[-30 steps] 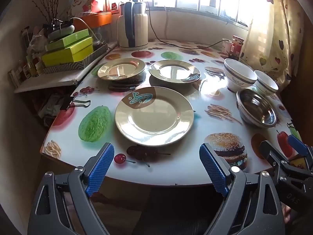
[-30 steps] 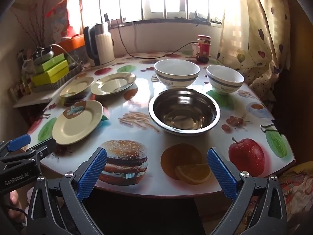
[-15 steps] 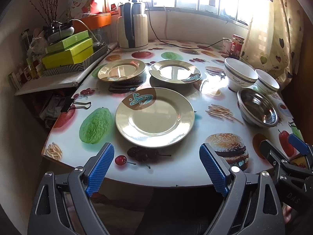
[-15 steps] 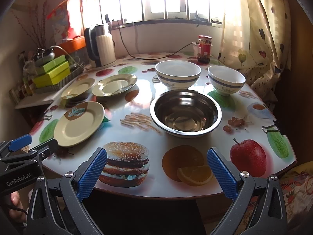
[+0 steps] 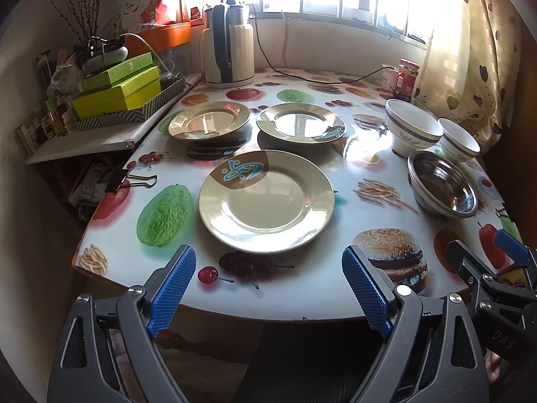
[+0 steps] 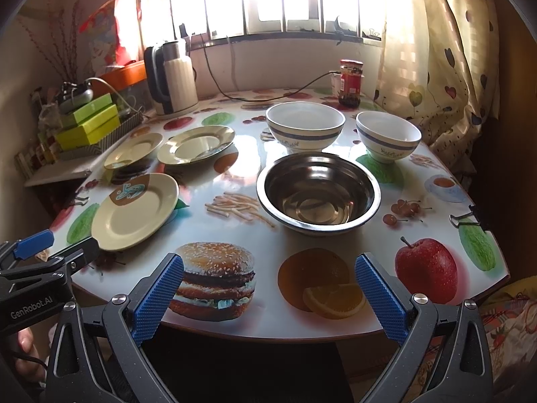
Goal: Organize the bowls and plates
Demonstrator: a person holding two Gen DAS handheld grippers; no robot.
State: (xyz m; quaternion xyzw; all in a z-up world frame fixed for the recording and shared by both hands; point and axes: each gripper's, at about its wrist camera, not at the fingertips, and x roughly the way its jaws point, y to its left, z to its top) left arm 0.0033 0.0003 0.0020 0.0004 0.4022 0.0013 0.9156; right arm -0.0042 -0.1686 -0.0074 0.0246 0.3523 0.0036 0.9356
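Note:
Three cream plates lie on the table: a large near one [image 5: 266, 201] [image 6: 134, 211] and two behind it, left [image 5: 209, 120] [image 6: 133, 150] and right [image 5: 301, 122] [image 6: 196, 144]. A steel bowl [image 5: 442, 188] [image 6: 319, 193] stands on the right, with a large white bowl [image 5: 412, 130] [image 6: 304, 130] and a smaller white bowl [image 5: 458, 143] [image 6: 387, 141] behind it. My left gripper [image 5: 268, 282] is open and empty at the table's near edge, before the large plate. My right gripper [image 6: 268, 288] is open and empty, before the steel bowl.
An electric kettle [image 5: 228, 47] with its cord and a red-lidded jar [image 6: 350, 82] stand at the back by the window. Green boxes [image 5: 117, 89] sit stacked on a side shelf at left. Binder clips [image 5: 131, 179] [image 6: 465, 218] grip the tablecloth edges. A curtain [image 6: 436, 50] hangs at right.
Both grippers have eased slightly forward toward the table; nothing on the table has moved.

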